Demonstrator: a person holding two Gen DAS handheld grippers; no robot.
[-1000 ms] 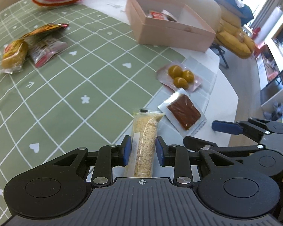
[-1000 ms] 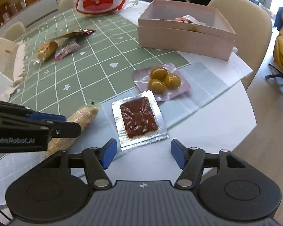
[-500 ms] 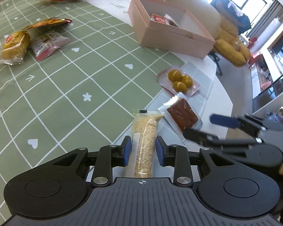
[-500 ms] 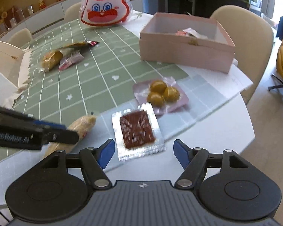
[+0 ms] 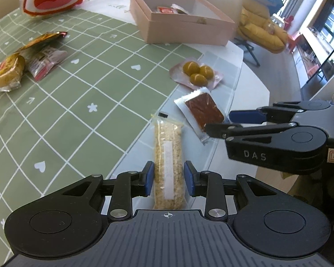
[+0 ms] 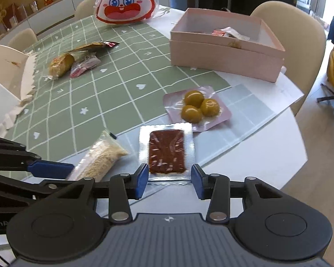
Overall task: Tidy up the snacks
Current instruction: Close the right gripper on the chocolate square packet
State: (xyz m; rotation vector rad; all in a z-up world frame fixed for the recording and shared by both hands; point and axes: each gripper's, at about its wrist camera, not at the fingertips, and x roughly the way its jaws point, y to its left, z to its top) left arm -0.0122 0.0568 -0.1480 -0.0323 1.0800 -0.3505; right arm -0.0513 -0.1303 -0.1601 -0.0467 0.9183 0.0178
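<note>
- Snacks, left wrist view: pink box (image 5: 184,30) at 12 o'clock on the table (image 5: 251,84), open-topped, a few red-and-white wrapped packets in it.
- Left gripper (image 5: 168,179) clenched on the grain bar packet (image 5: 168,155), both blue pads against its sides; a white label on the packet, print unreadable.
- Right gripper (image 5: 225,122) enters from 3 o'clock at the edge of the brown-slab foil packet (image 5: 200,113); "DAS" readable on its body.
- Right wrist view: same pink box (image 6: 225,53) at 1 o'clock, wrapped packets inside.
- Right gripper (image 6: 169,179) jaws closing, the foil packet (image 6: 167,153) between them; I cannot tell whether the pads press it.
- Three-ball pouch (image 6: 197,108) at 12 o'clock, just beyond the foil packet.
- Left gripper (image 6: 46,169) at 9 o'clock, "GenR" visible on it.
</note>
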